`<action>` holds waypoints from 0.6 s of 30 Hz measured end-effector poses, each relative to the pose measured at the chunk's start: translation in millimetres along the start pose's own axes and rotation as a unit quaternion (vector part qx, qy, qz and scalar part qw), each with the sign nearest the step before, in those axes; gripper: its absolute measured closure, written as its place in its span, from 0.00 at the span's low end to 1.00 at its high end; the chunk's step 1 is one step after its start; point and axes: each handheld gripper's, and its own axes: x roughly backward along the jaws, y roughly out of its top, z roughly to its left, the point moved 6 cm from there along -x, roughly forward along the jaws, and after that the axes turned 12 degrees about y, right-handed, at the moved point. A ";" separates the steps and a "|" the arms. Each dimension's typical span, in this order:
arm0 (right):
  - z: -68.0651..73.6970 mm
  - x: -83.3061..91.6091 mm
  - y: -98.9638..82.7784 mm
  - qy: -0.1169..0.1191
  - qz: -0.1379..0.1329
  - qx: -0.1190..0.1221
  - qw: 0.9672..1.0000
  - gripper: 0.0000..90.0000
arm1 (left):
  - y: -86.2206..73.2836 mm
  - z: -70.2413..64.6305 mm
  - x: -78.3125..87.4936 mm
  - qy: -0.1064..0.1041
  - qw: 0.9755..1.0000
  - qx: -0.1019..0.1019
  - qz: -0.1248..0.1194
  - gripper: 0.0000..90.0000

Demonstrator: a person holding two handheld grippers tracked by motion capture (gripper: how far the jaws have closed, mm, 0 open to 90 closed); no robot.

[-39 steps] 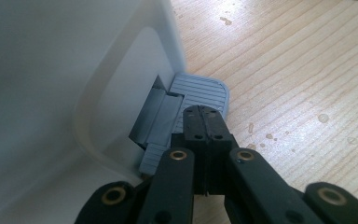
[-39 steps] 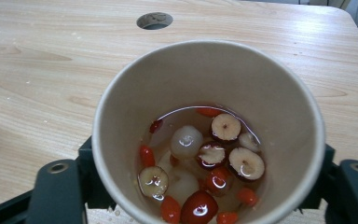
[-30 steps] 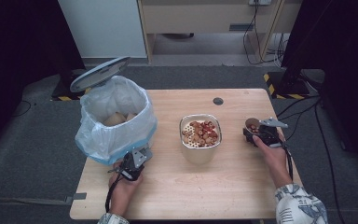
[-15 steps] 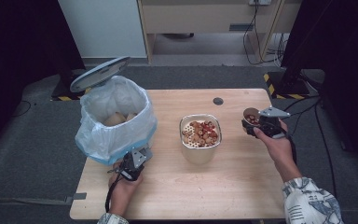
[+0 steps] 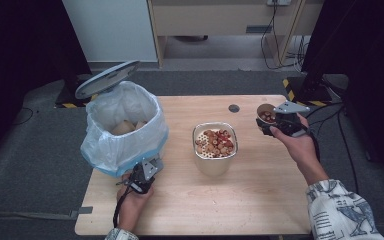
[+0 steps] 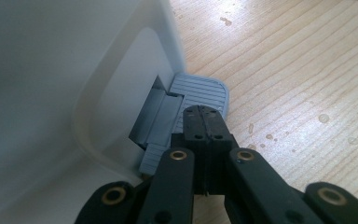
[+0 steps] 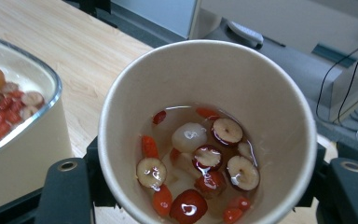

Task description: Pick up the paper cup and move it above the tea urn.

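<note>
Paper cup [image 7: 207, 135] of wet fruit scraps, pinched in the right tool [image 5: 280, 121], lifts off the worktop [image 5: 260, 190] beside the strainer pot [image 5: 215, 148], while the left tool [image 6: 204, 122], pressed together, holds the bin pedal [image 6: 200, 92] down.

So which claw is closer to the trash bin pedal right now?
Left. The left claw rests shut on the pedal; the right claw holds a paper cup across the table.

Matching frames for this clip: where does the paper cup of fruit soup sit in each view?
High view: paper cup at right, held in the right gripper.
Left gripper view: not in it.
Right gripper view: paper cup centre, between the jaws.
Shared landmark: strainer container.
</note>
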 end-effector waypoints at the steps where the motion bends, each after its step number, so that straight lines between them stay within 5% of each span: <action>1: -0.1 0.8 3.1 0.000 -0.001 0.002 1.000 0.36 | 0.0 0.0 0.0 0.000 1.000 0.000 0.000 0.99; 18: 11.4 5.9 39.2 0.026 -0.012 0.036 0.999 0.36 | 0.1 -0.2 0.0 0.001 1.000 -0.001 0.000 0.99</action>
